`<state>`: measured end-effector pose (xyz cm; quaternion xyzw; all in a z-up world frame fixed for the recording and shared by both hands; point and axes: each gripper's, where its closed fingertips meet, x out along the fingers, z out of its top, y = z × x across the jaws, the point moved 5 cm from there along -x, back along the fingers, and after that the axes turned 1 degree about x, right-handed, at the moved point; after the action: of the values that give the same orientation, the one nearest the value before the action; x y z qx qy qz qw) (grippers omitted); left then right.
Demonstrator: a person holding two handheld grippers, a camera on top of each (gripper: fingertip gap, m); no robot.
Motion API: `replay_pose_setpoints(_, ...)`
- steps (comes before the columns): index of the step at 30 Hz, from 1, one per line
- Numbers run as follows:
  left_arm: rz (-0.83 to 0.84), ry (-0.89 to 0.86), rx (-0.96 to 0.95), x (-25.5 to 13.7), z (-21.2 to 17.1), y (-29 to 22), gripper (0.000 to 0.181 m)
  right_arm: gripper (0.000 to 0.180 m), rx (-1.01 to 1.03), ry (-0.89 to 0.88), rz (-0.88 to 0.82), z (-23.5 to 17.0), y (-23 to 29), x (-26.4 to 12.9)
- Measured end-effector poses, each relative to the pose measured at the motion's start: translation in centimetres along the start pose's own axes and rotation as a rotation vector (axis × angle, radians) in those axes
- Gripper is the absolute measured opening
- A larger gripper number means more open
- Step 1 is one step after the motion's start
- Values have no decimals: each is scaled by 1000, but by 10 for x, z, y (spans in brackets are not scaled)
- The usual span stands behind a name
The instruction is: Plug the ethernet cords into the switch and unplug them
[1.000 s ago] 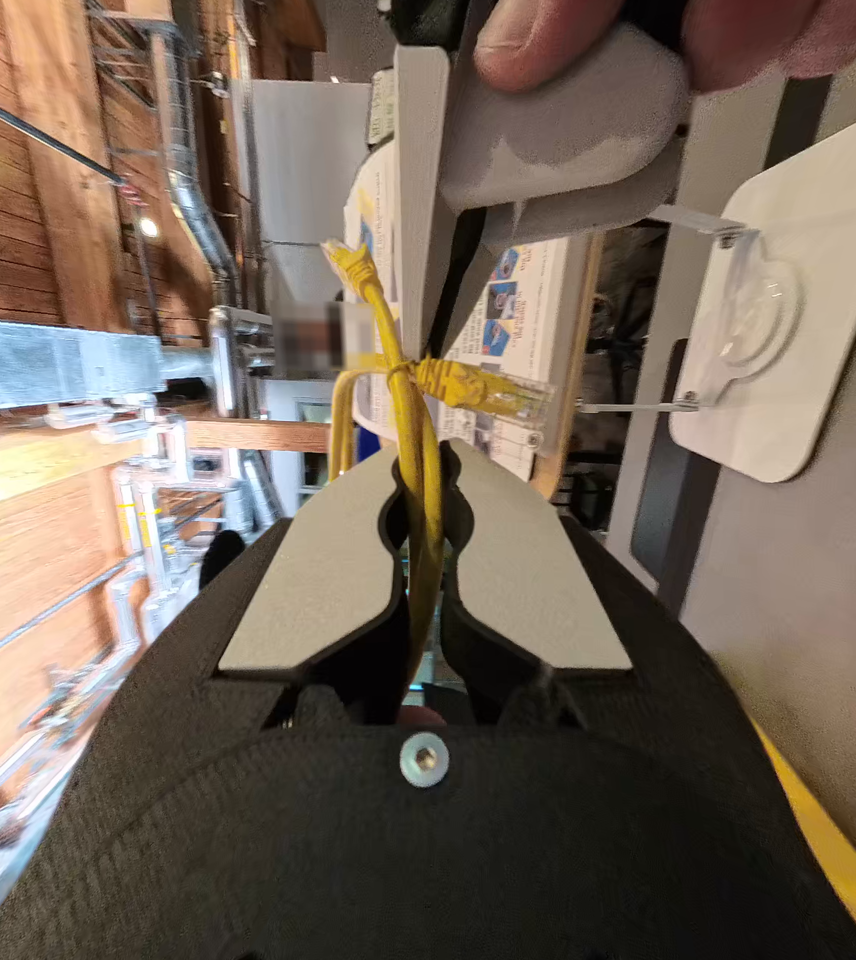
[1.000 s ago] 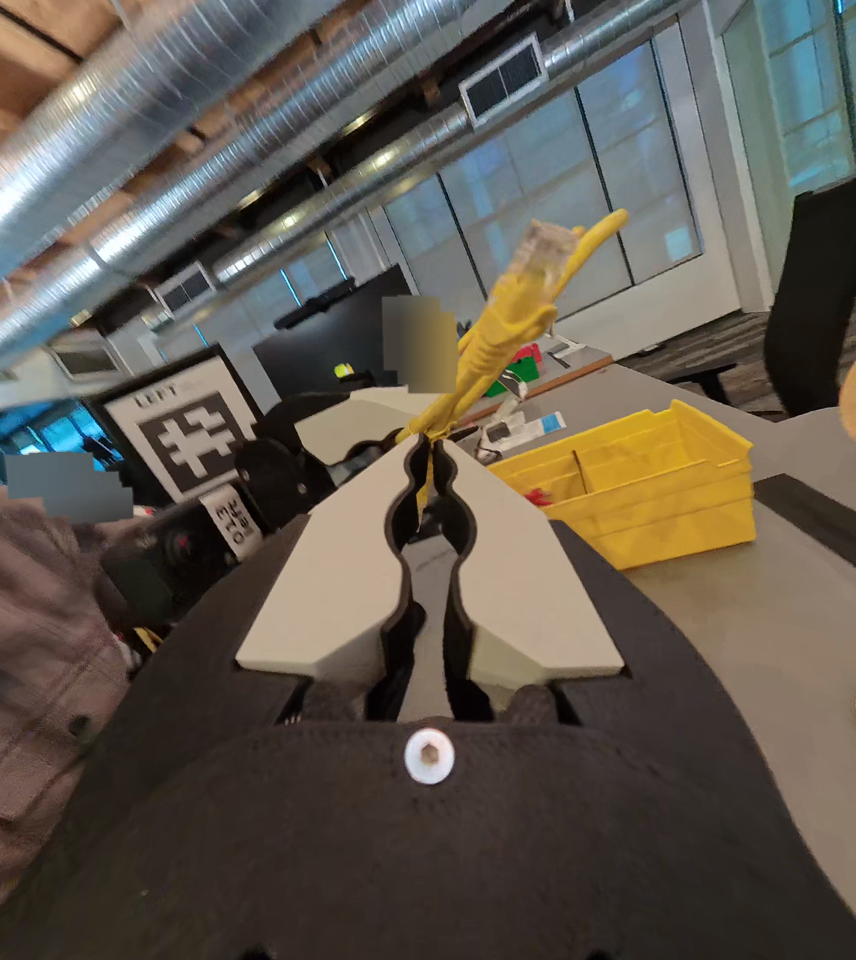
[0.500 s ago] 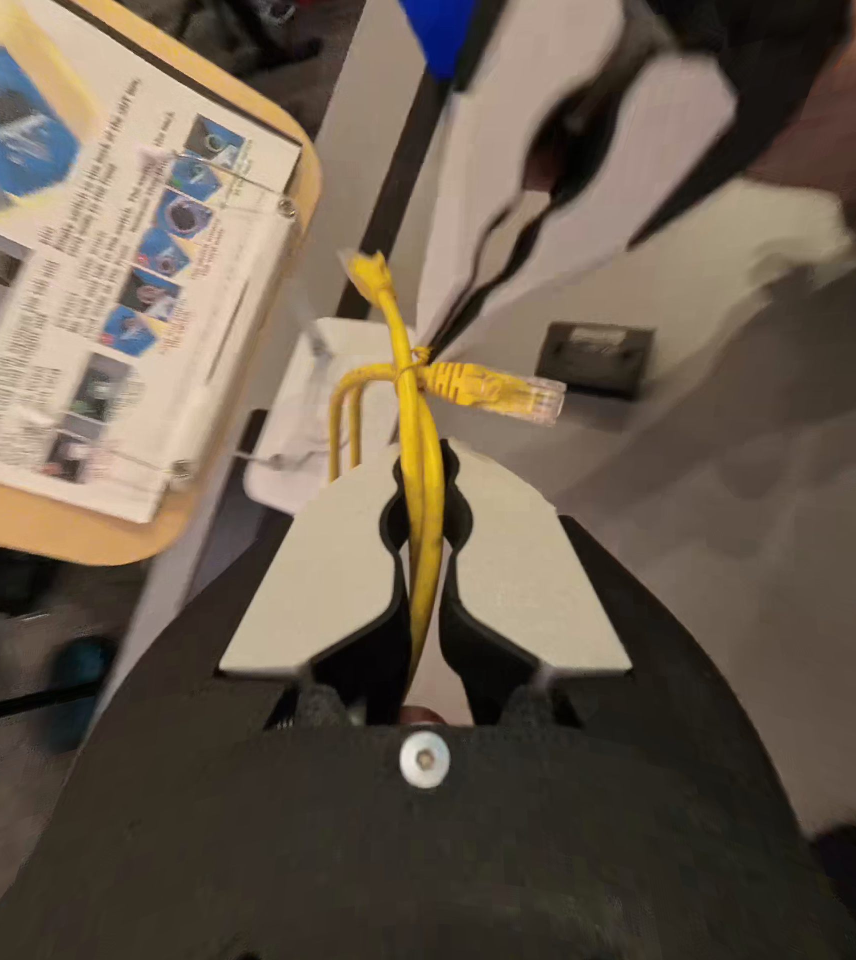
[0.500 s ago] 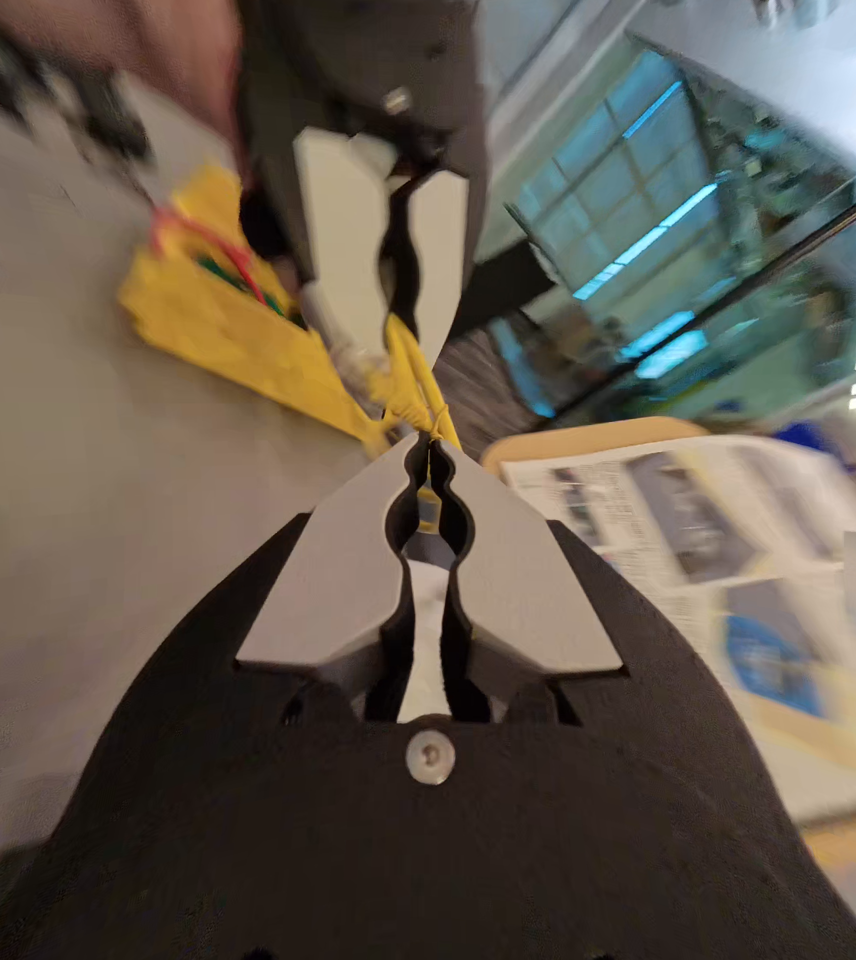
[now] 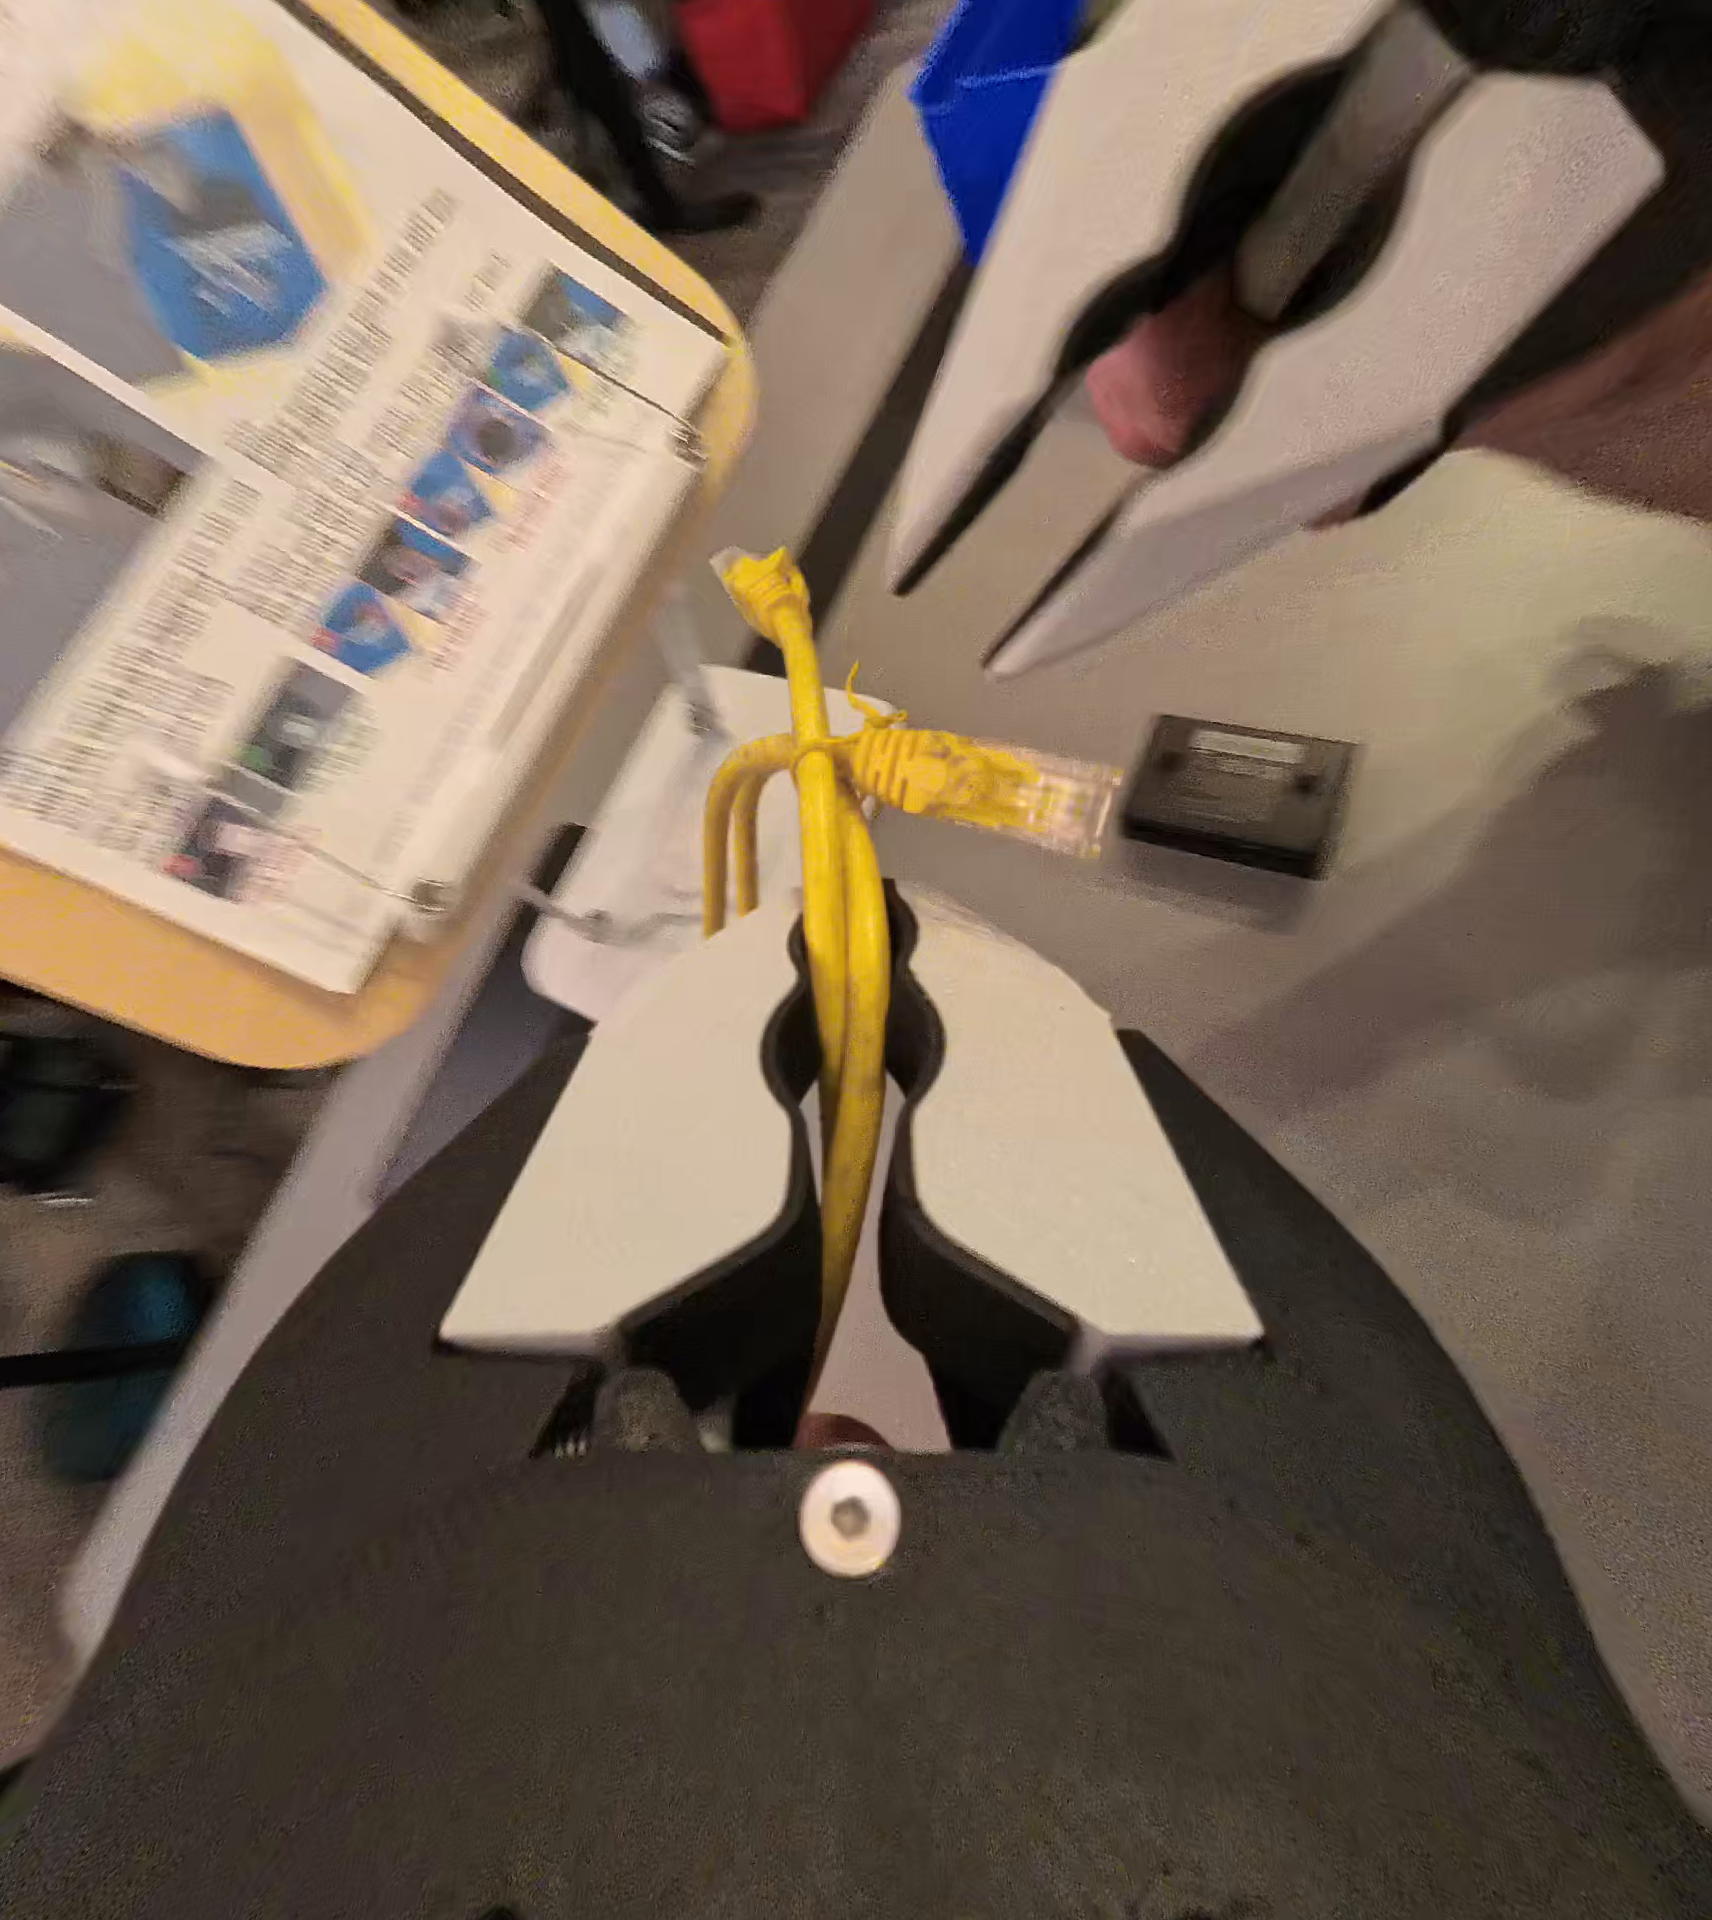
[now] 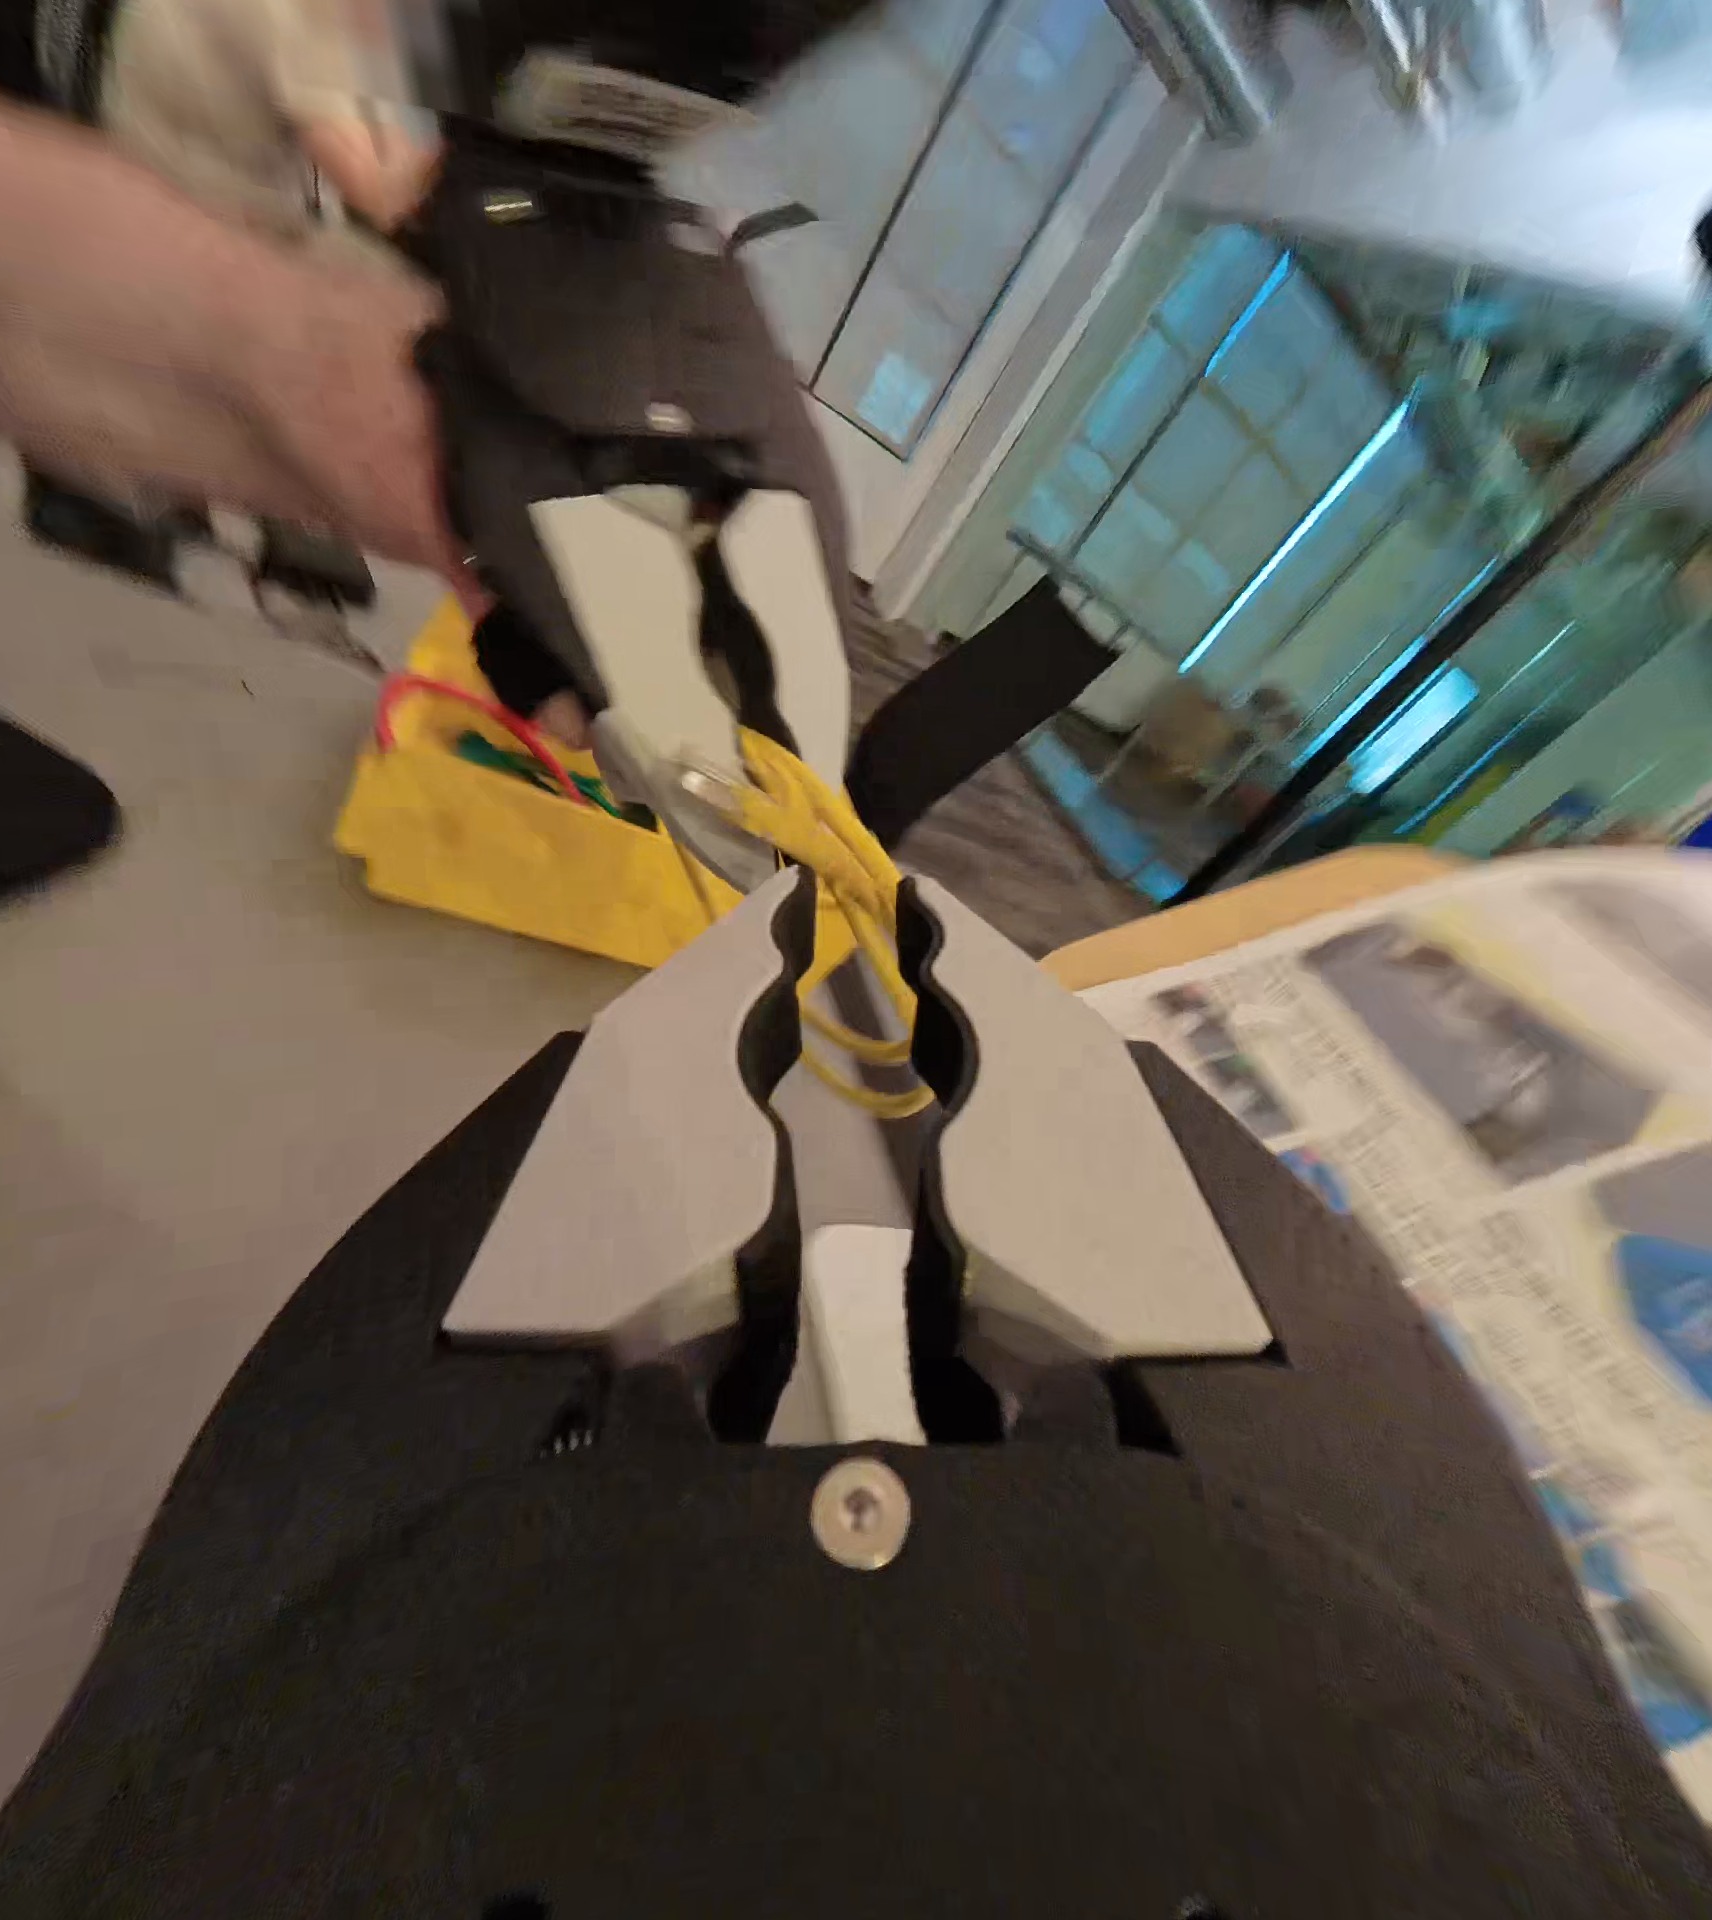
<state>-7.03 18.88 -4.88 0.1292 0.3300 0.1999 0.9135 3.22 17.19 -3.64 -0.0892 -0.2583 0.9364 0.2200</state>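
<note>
Two tongs: left tongs (image 5: 847,935) clamp bundled yellow cord (image 5: 847,997); right tongs (image 6: 857,894) narrowly parted, empty.

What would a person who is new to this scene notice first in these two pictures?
First the yellow cord, bundled with a tie and clamped in the left gripper, one clear plug pointing right toward a small black box on the grey table. Next the right gripper, open, coming in from the upper right. In the right wrist view, a yellow bin with red and green wires stands behind the cord.
</note>
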Motion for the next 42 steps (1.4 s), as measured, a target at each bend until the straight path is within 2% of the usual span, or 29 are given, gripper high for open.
replay_pose_setpoints(2, 103, -11, 95, -4, 6, 0, 8, 21, 205, -57, 79, -5, -8, -2)
replay_pose_setpoints(4, 226, -11, 199, -7, 12, 2, 8, 20, 359, -111, 132, -8, -14, -4)
replay_pose_setpoints(9, 460, 65, 452, -6, 19, 4, 8, 17, 656, -255, 285, -7, -16, -3)
replay_pose_setpoints(12, 543, 84, 574, -3, 23, -1, 8, 17, 835, -323, 346, -12, -19, 0)
replay_pose_setpoints(15, 579, 78, 636, 0, 26, -5, 8, 15, 921, -373, 393, -14, -20, 0)
replay_pose_setpoints(24, 624, 82, 700, 0, 29, -6, 8, 0, 992, -424, 405, -17, -23, -1)
replay_pose_setpoints(30, 666, 115, 771, 2, 28, -8, 8, 0, 1008, -423, 384, -19, -23, 0)
replay_pose_setpoints(34, 671, 132, 781, 3, 27, -8, 8, 0, 935, -393, 346, -19, -21, 0)
replay_pose_setpoints(36, 659, 151, 751, 3, 26, -7, 8, 0, 801, -332, 262, -17, -20, 0)
replay_pose_setpoints(39, 604, 170, 659, 4, 23, -3, 8, 0, 471, -239, 148, -1, -12, -4)
replay_pose_setpoints(42, 528, 132, 554, 2, 23, 0, 8, 0, 168, -39, 61, -1, -2, -2)
